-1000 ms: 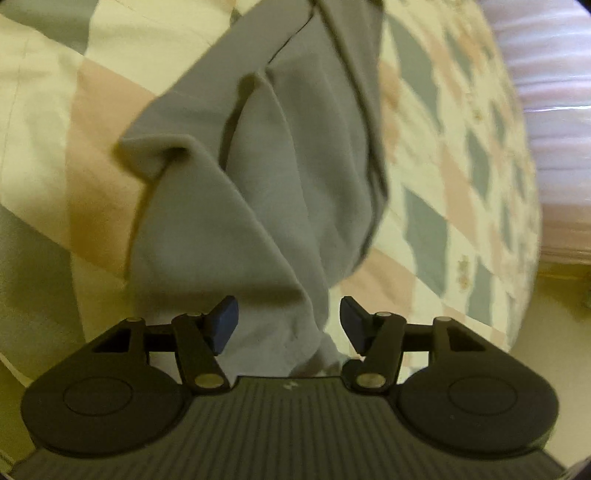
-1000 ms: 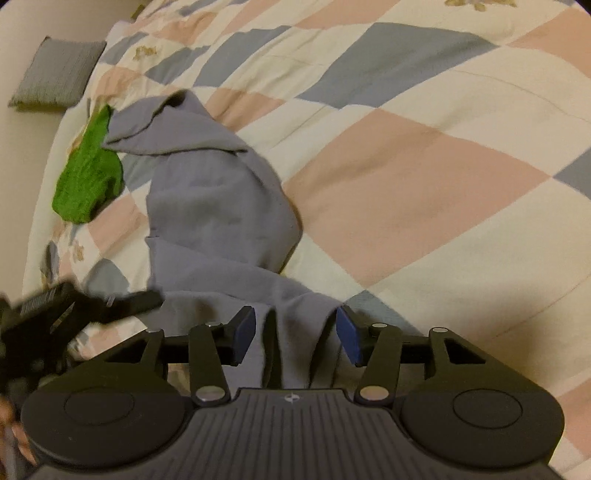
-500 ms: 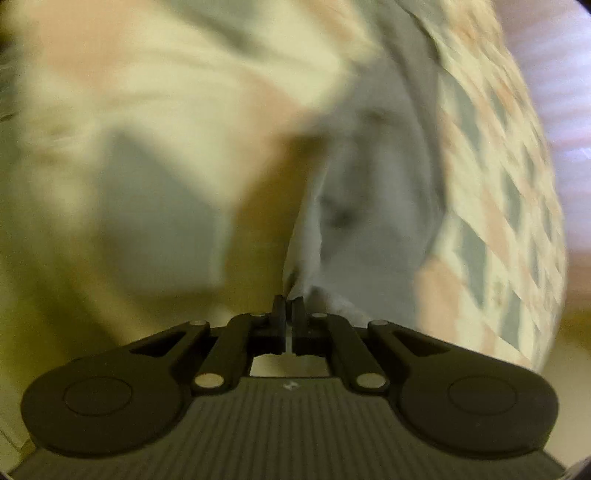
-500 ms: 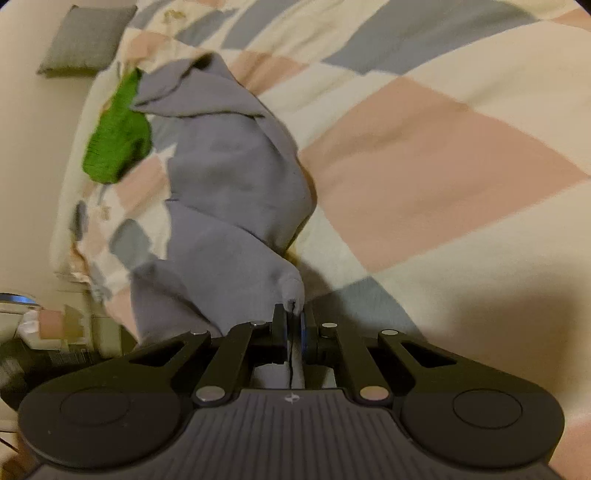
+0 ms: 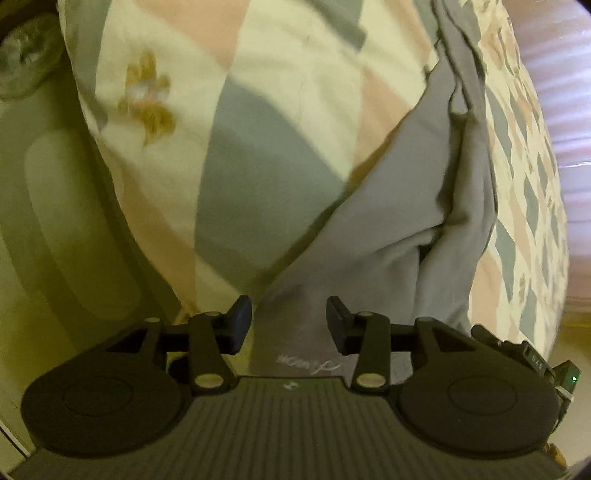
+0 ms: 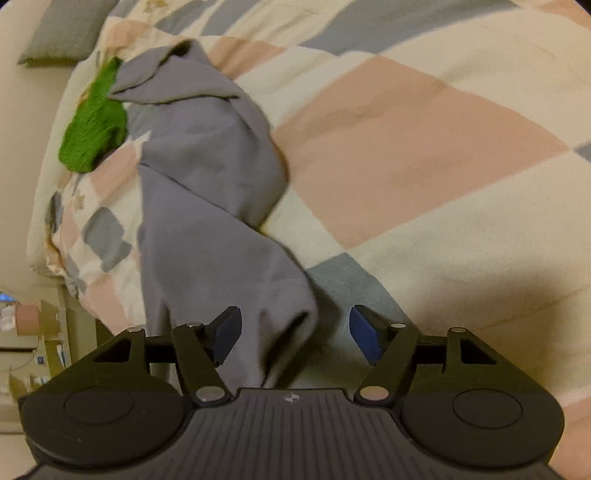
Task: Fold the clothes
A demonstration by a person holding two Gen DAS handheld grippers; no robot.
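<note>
A grey garment (image 5: 413, 221) lies crumpled on a checked quilt (image 5: 266, 110), stretched toward the bed's near edge. In the left wrist view my left gripper (image 5: 290, 325) stands open, and the garment's hem with small printed lettering lies loose between its fingers. In the right wrist view the same grey garment (image 6: 207, 192) runs from a bunched far end down to my right gripper (image 6: 295, 332). That gripper is open too, with a rumpled fold of cloth resting between the pads, unclamped.
A green cloth (image 6: 94, 125) lies on the quilt (image 6: 424, 155) beside the garment's far end. A grey cushion (image 6: 66, 33) sits past the bed's corner. The bed's edge (image 5: 110, 192) drops off at left, and cluttered shelves (image 6: 29, 350) stand low left.
Both grippers clamped the garment half a second ago and have since opened, letting it drop onto the quilt. The garment now lies drawn out toward the near edge.
</note>
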